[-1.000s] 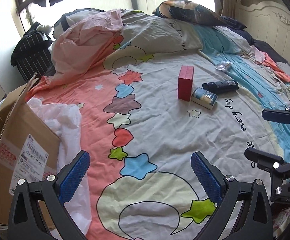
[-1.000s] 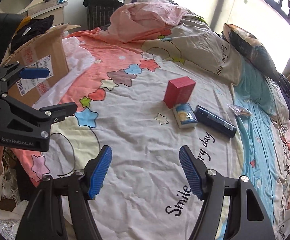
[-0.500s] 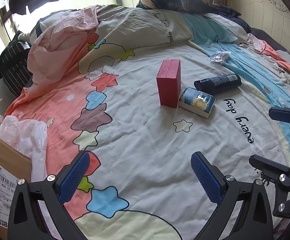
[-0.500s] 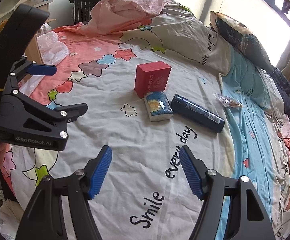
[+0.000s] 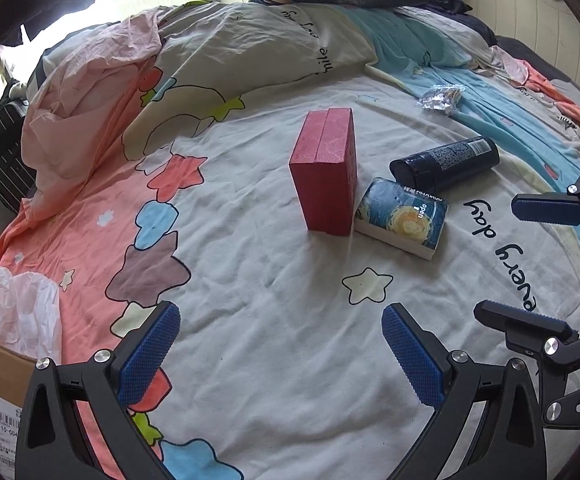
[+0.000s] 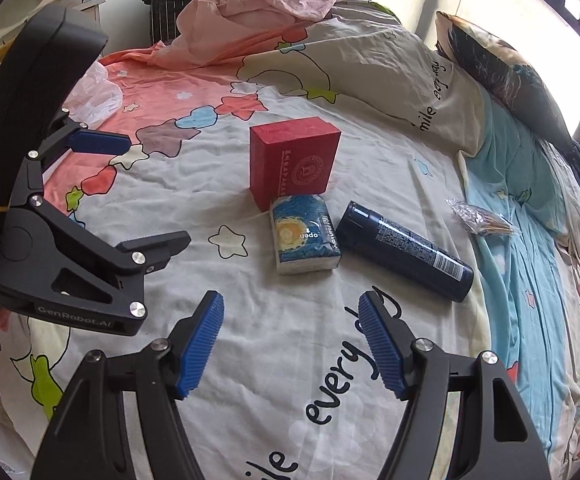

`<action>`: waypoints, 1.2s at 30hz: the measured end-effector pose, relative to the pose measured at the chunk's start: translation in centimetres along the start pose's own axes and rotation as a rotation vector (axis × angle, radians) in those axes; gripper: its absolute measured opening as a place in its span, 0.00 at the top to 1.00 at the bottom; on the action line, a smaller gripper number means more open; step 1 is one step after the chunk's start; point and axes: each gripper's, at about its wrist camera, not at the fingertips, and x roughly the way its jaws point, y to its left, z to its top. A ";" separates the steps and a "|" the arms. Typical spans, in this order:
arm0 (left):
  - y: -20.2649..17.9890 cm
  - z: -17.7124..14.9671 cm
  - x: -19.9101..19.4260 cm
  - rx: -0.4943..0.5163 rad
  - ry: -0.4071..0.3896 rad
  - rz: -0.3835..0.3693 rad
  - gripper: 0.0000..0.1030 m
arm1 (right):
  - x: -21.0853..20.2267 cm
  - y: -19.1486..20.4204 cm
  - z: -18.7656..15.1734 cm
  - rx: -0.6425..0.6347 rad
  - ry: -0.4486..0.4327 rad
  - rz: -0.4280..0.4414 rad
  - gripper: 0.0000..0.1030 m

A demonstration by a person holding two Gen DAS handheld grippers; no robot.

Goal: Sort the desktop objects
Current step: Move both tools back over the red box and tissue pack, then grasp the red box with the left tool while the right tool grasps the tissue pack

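Navy bottle (image 6: 405, 251) flat on bedsheet (image 6: 250, 352) — cap toward tissue pack (image 6: 305, 239)

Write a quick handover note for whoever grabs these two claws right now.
Left claw: open, empty, above the bedsheet.
Right claw: open, empty.
Red cardboard box stands upright mid-bed; the blue starry-print tissue pack lies against it, the dark blue cylindrical bottle on its side just beyond, and the clear crinkled plastic packet apart.
Done: nothing picked up.
Left: sort all four.

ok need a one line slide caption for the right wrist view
Both grippers, right gripper and left gripper, hang open above a cartoon bedsheet facing a red box, tissue pack and dark blue bottle.
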 end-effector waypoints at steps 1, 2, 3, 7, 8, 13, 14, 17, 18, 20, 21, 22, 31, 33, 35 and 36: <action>0.1 0.2 0.2 -0.002 -0.003 -0.007 0.00 | 0.2 -0.1 0.1 -0.002 -0.001 0.006 0.36; 0.1 0.4 0.3 -0.003 -0.005 -0.014 0.00 | 0.4 -0.1 0.2 -0.005 -0.002 0.009 0.36; 0.2 0.6 0.5 -0.003 -0.007 -0.019 0.00 | 0.6 -0.1 0.3 -0.009 -0.002 0.009 0.36; 0.5 1.4 1.3 -0.008 -0.015 -0.036 0.00 | 1.6 -0.5 0.9 -0.017 0.003 0.016 0.36; 0.6 1.7 1.5 -0.011 -0.014 -0.040 0.00 | 1.9 -0.6 1.1 -0.018 0.006 0.019 0.36; 1.4 2.7 2.6 -0.044 -0.013 -0.068 0.00 | 3.2 -0.7 1.7 -0.032 0.015 0.021 0.36; 1.4 2.9 2.8 -0.045 -0.013 -0.073 0.00 | 3.4 -0.7 1.8 -0.035 0.016 0.022 0.36; 1.0 3.4 3.4 -0.032 -0.016 -0.075 0.00 | 4.0 -0.7 2.0 -0.044 0.018 0.023 0.36; 0.8 3.5 3.5 -0.024 -0.020 -0.073 0.00 | 4.1 -0.8 2.1 -0.045 0.018 0.024 0.36; 0.5 3.8 3.8 -0.010 -0.028 -0.071 0.00 | 4.4 -0.9 2.3 -0.040 0.020 0.035 0.35; 0.3 4.0 4.0 -0.006 -0.030 -0.071 0.00 | 4.6 -1.1 2.3 -0.036 0.021 0.044 0.35; 0.2 4.1 4.2 -0.002 -0.031 -0.071 0.00 | 4.8 -1.2 2.4 -0.031 0.023 0.055 0.35; 0.3 5.1 5.4 0.004 -0.047 -0.053 0.00 | 5.6 -1.2 2.7 -0.036 0.021 0.073 0.35; 0.6 5.3 5.6 -0.001 -0.048 -0.049 0.00 | 5.8 -1.1 2.6 -0.038 0.024 0.071 0.35; 0.6 5.4 5.8 0.002 -0.049 -0.046 0.00 | 5.9 -1.1 2.6 -0.035 0.030 0.069 0.35; 0.6 5.4 5.9 0.004 -0.050 -0.046 0.00 | 6.0 -1.1 2.5 -0.032 0.032 0.069 0.35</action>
